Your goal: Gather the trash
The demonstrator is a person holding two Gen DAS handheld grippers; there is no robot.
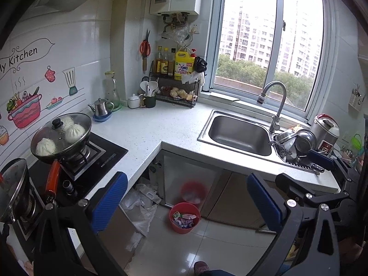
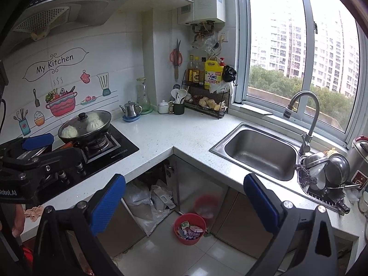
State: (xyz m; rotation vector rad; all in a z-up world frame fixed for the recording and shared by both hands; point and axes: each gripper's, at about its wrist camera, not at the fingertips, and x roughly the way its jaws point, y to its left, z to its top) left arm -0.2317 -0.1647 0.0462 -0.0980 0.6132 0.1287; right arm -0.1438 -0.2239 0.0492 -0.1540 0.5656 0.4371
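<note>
1. The left gripper (image 1: 187,203) is held above the kitchen floor with its blue-padded fingers (image 1: 109,201) spread wide and nothing between them.
2. The right gripper (image 2: 184,203) is likewise spread wide, its blue pads (image 2: 107,203) bare and gripping nothing.
3. Seen from the left wrist, the other gripper's dark frame shows at about 3 o'clock, over the edge of the counter; from the right wrist, the left gripper's frame and one blue pad sit at about 9 o'clock, in front of the stove.
4. The red bin (image 1: 184,217) stands on the tiled floor in front of the cabinet door (image 2: 202,184) under the sink, at roughly 6 o'clock between the fingers in both views, well below them.
5. It holds trash (image 2: 190,228): small cartons and wrappers (green, white and purple), filling it nearly to the rim. A red reflection of it shows in the glossy door behind.
6. At about 7 o'clock from the bin, crumpled plastic bags (image 2: 147,204) lie in the open cupboard space under the countertop (image 1: 149,128).
7. The sink (image 2: 260,153) is at 2 o'clock, with stacked steel bowls (image 2: 326,168) on its drainer.
8. A lidded pan (image 1: 61,134) holding three steamed buns sits on the stove (image 2: 108,151) at 10 o'clock.
</note>
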